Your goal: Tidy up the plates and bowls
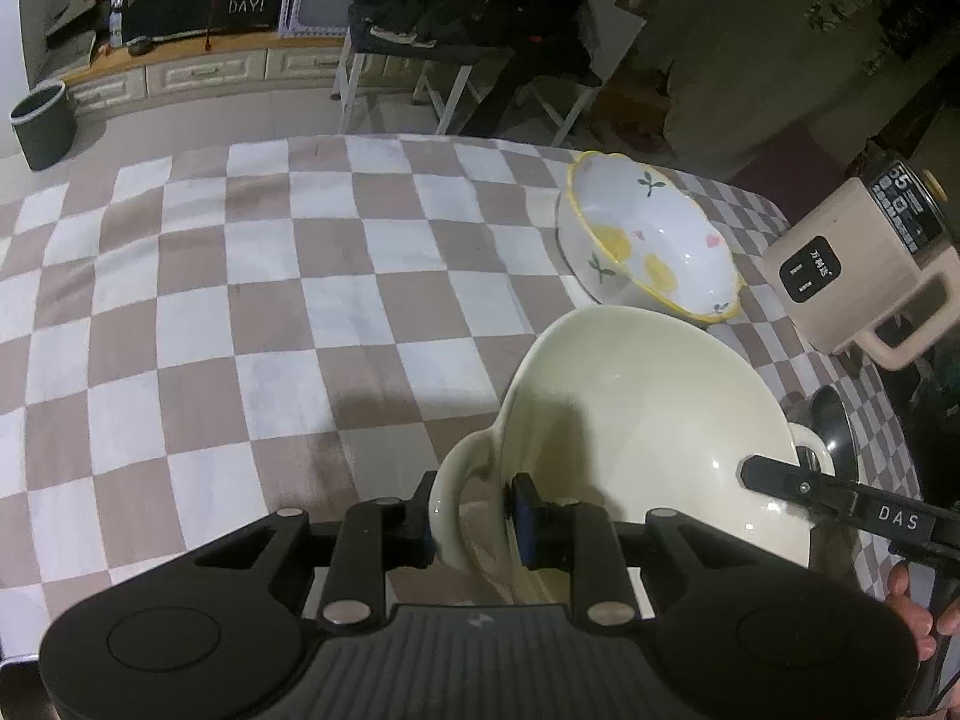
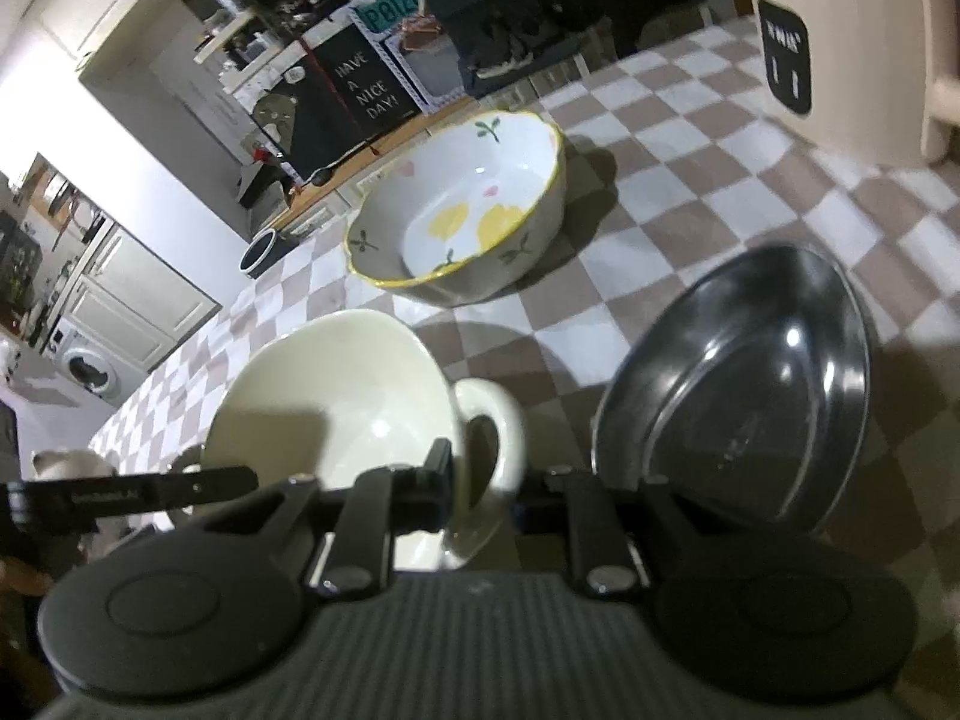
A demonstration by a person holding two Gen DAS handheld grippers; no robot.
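Observation:
A cream bowl (image 1: 648,420) with two loop handles sits between both grippers. My left gripper (image 1: 474,516) is shut on its left handle (image 1: 456,480). My right gripper (image 2: 480,492) is shut on the other handle (image 2: 492,438) of the cream bowl (image 2: 336,396); its finger also shows in the left wrist view (image 1: 774,474). A white floral bowl with a yellow rim (image 1: 648,240) (image 2: 468,222) stands beyond on the checkered cloth. A dark metal bowl (image 2: 738,384) lies to the right of the cream bowl, its edge showing in the left wrist view (image 1: 834,426).
A beige electric appliance with a handle (image 1: 864,276) (image 2: 840,36) stands at the table's right side. The checkered tablecloth (image 1: 240,300) stretches left. Beyond the table are a folding table (image 1: 456,54), low cabinets and a grey bin (image 1: 42,126).

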